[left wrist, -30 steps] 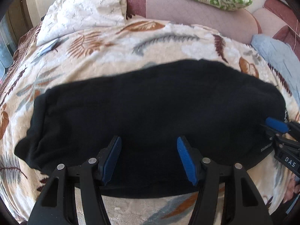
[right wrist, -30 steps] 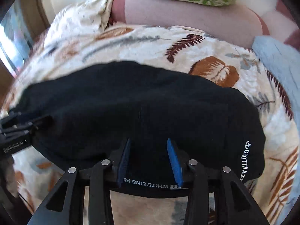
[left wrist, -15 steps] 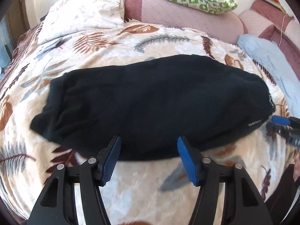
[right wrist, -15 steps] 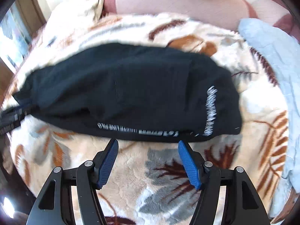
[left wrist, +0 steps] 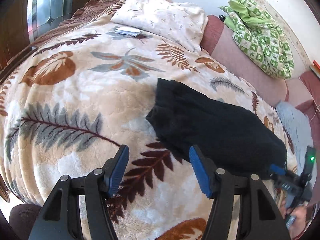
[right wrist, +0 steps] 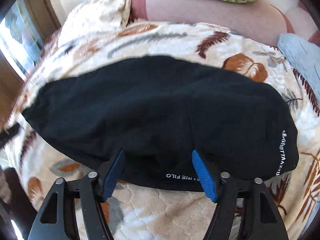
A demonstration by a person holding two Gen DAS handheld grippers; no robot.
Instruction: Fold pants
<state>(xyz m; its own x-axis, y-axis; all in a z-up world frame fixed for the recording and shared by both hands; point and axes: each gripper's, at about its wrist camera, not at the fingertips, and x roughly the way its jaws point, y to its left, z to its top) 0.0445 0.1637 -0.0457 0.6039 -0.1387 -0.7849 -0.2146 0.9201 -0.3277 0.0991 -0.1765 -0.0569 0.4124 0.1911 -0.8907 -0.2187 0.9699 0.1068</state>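
The black pants (right wrist: 160, 110) lie folded in a long band across the leaf-patterned plush blanket (left wrist: 80, 100) that covers the bed. White printed letters run along the near edge of the pants and also along their right end, as the right wrist view shows it. The cloth looks flat, with only soft wrinkles near the left end.

The right gripper (right wrist: 158, 172) is over the near edge of the pants, its jaws spread wide, and the blue pads (right wrist: 204, 178) hold nothing; the hem with the white letters passes between them. Whether the tips touch the cloth I cannot tell.

The left gripper (left wrist: 159, 170) is turned toward the left part of the bed. Its jaws are also wide apart and empty, above a dark brown leaf of the blanket, with the left end of the pants just beside its right finger. In this view the right gripper (left wrist: 280, 171) appears small at the far right end of the pants.

Behind the pants there is a cream pillow (left wrist: 160, 14) with a small folded paper (left wrist: 128, 31) near it, a pink sofa backrest (left wrist: 240, 60), a green and white patterned cloth (left wrist: 264, 44) on top of it, and a light blue cloth (left wrist: 294, 124) at the right side
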